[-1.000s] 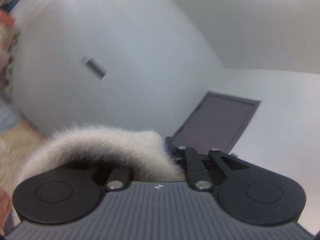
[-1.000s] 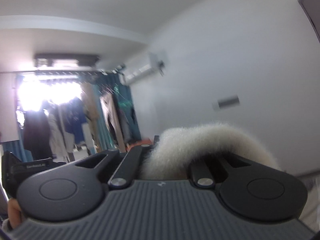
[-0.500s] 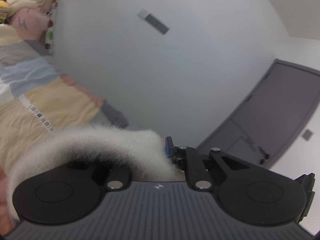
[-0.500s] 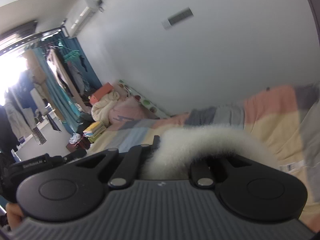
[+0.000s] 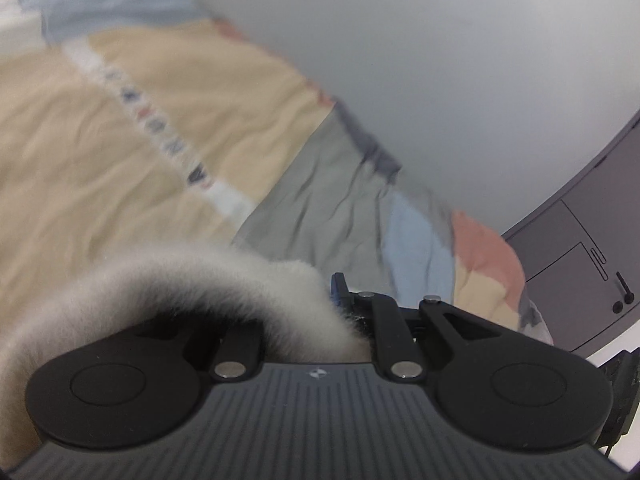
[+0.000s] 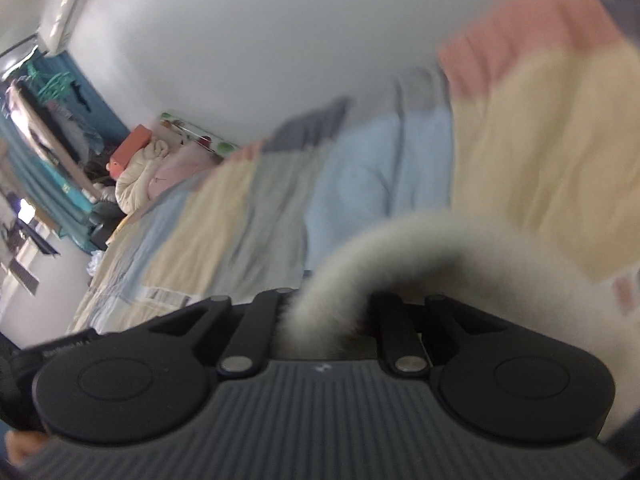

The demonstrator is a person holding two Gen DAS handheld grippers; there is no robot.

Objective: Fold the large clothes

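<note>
Fleece garment [image 5: 192,296] hung clamped in both the left gripper [image 5: 344,312] and right gripper [image 6: 332,312], fingers pinched on it, above the patchwork bedspread [image 5: 120,140]; laying it flat seemed next.

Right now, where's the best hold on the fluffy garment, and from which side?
On its thick furry edge, as now: the fluffy white garment arches over both the left gripper and right gripper, bunched between the fingers. Come from above the bedspread; the rest is out of view.
</note>
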